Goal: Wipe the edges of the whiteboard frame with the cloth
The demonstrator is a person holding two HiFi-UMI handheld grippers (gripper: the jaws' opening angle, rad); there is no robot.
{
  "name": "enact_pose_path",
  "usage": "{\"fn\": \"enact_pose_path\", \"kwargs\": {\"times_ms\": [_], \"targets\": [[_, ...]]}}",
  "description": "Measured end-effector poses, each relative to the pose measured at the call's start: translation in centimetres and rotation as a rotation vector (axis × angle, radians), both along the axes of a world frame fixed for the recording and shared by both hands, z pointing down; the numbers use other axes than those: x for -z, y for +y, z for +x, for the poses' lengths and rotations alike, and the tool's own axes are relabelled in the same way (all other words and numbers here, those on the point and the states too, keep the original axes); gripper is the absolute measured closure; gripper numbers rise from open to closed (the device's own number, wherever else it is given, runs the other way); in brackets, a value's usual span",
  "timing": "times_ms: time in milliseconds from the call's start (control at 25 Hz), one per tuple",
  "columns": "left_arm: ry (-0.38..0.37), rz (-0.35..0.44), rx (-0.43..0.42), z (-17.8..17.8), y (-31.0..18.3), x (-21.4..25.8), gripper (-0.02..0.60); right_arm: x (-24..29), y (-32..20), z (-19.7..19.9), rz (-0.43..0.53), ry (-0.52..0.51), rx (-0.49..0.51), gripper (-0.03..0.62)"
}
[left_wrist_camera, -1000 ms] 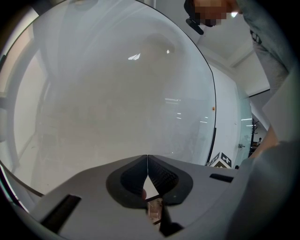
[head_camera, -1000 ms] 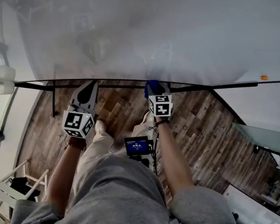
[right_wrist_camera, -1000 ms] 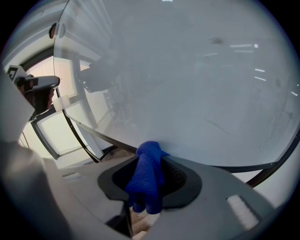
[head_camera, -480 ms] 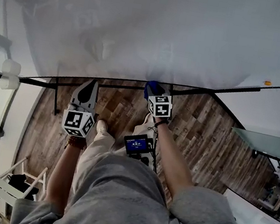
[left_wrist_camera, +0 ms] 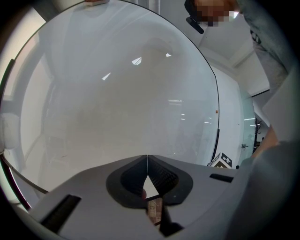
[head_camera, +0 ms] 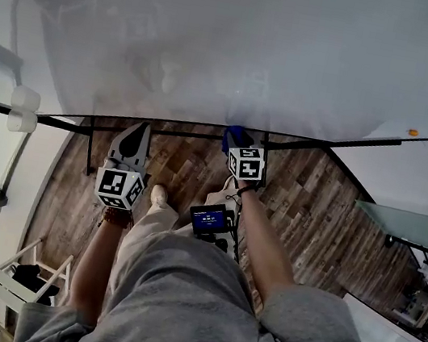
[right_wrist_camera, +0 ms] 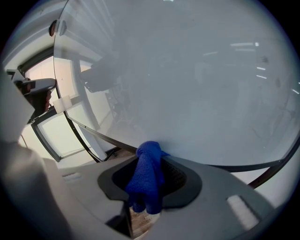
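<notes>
right gripper (head_camera: 236, 140): pinching blue cloth (right_wrist_camera: 147, 176)
cloth: against bottom edge of whiteboard frame (head_camera: 180, 129), mid-span
left gripper (left_wrist_camera: 147, 161): fingers pressed together, empty, near same edge
progress: probably mid-pass; wiped share unreadable, other edges likely left

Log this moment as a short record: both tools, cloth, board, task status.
left tool: shut, empty, tip near the bottom frame
right tool: shut on cloth
cloth: blue, bunched, its tip at the bottom frame
whiteboard: white, glossy
frame: thin, black
status: cloth held at the bottom edge
</notes>
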State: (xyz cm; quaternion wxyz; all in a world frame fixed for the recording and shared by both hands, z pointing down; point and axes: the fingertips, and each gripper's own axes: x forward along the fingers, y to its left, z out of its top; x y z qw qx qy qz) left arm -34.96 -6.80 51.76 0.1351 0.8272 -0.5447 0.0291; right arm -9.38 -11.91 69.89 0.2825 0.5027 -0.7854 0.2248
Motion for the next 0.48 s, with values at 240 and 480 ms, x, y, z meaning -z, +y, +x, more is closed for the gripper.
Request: {"fn": "enact_pose_path", "kwargs": {"times_ms": [240, 480], "targets": [[0.005, -0.003, 0.011, -1.8, 0.1, -0.5, 0.571, -0.3, -0.1, -2.2, -0.012, -0.015, -0.007, 0.459], [0.002, -0.004, 0.033, -2.9, 0.2, -0.5, 0.571, -0.1, 0.0, -3.4, -0.017, -0.028, -0.01, 0.459]]}}
